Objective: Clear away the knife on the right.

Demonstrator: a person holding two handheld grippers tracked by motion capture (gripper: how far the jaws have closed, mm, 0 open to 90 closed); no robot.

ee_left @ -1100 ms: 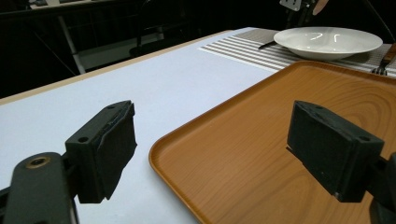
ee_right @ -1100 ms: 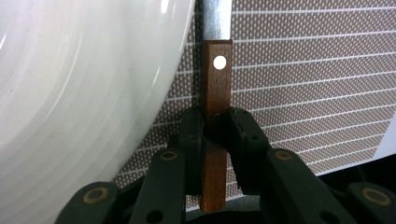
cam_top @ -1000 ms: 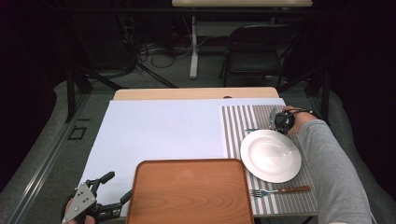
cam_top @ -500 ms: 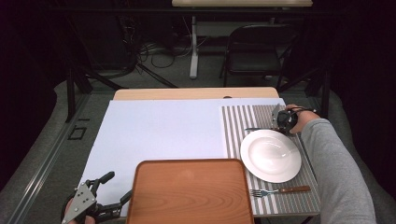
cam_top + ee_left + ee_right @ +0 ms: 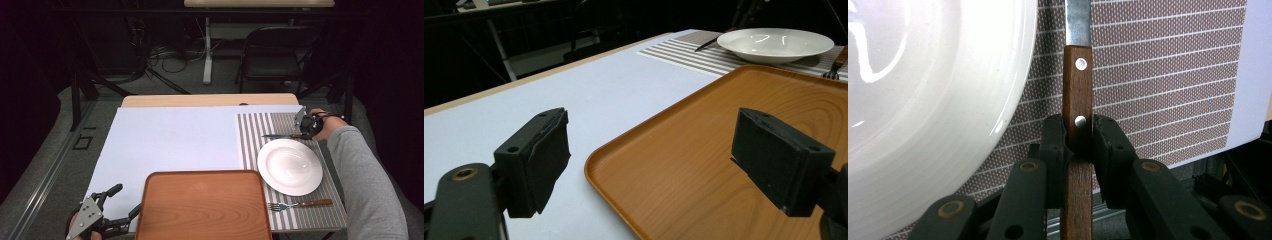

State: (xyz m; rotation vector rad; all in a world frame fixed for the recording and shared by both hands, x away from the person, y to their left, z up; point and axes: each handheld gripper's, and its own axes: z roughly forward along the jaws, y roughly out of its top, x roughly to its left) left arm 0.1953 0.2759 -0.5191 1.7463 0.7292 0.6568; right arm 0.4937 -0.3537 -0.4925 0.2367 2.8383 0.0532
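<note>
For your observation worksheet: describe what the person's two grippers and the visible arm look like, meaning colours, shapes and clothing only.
The left gripper is black, with a grey three-cornered plate on top. Its two fingers end in blocky black pads with small screw holes, on arms with brass-coloured pivots. The right gripper has the same black linkage arms and brass-ringed pivots. The right arm wears a grey long sleeve.

Wood tray (image 5: 202, 205), white plate (image 5: 290, 166), fork (image 5: 299, 204) on striped mat (image 5: 255, 135).
</note>
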